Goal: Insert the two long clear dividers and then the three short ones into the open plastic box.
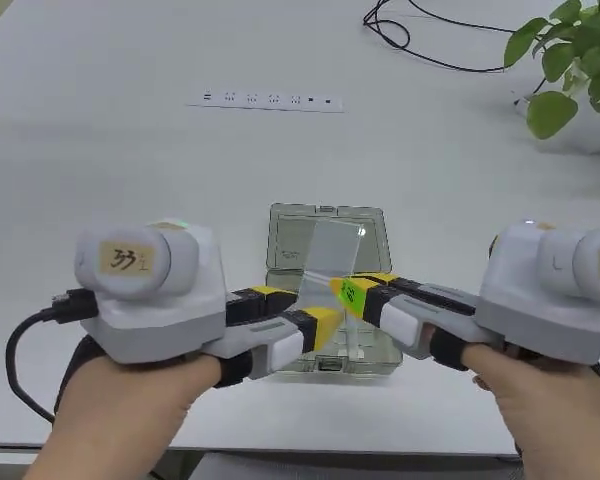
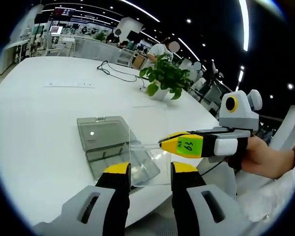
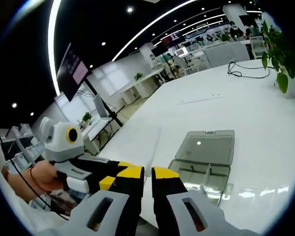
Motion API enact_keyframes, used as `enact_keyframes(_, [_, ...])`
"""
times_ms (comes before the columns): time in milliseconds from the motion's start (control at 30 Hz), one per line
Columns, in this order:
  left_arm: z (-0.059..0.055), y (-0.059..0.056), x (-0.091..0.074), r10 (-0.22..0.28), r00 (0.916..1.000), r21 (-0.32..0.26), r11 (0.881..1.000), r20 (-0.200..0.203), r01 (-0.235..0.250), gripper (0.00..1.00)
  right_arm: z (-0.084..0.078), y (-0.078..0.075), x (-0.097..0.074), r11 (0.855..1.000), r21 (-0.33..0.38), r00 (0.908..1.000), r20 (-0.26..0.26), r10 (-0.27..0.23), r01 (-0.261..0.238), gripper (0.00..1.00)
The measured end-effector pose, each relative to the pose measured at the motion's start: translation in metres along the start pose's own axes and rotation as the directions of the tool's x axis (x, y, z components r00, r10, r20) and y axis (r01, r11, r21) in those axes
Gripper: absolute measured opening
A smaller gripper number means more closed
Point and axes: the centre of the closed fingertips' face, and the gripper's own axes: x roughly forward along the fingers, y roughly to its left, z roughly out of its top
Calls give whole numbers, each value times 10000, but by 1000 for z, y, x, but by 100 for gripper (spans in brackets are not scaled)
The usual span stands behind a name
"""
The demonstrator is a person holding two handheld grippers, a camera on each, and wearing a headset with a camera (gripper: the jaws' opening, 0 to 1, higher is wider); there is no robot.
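— One clear divider (image 1: 332, 250), head view: where is it?
— Upright over the open plastic box (image 1: 385, 350), between your left gripper (image 1: 315, 325) and right gripper (image 1: 352, 290).
— Left gripper view?
— Your jaws stand apart; the clear divider (image 2: 145, 142) sits just ahead.
— Right gripper view?
— Your jaws are pinched on its edge (image 3: 154, 147).

Even overhead light washes the white bench (image 1: 130, 160) in the head view, leaving only soft shadows. In both gripper views, fisheye distortion bends the ceiling light strips (image 2: 244, 24) into arcs against a dark ceiling; a spot of glare sits on the box lid (image 3: 206, 147), and the far office softens toward the edges.
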Motion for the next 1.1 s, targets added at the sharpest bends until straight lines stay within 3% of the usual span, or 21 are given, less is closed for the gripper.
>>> enact_keyframes(400, [-4,-4,1,-231,9997,55,9997,-26,231,33,1,1,2,9998,176,9997,-219,-65,69,6])
enact_keyframes(633, [-7,4,-5,-252,9997,332,9991,-49,254,42,6,0,3,9997,211,9996,-254,-125,130,6])
enact_keyframes(900, [-13,16,-16,-466,9987,1583,9862,-207,493,58,13,-7,6,9978,501,9980,-494,-401,426,6])
enact_keyframes(1000, [-17,20,-19,-609,9977,2224,9727,-281,657,65,16,-10,8,9965,650,9969,-617,-483,523,6])
enact_keyframes(1100, [-22,24,-23,-688,9965,2429,9669,-474,783,71,16,-13,11,9951,743,9944,-876,-584,650,6])
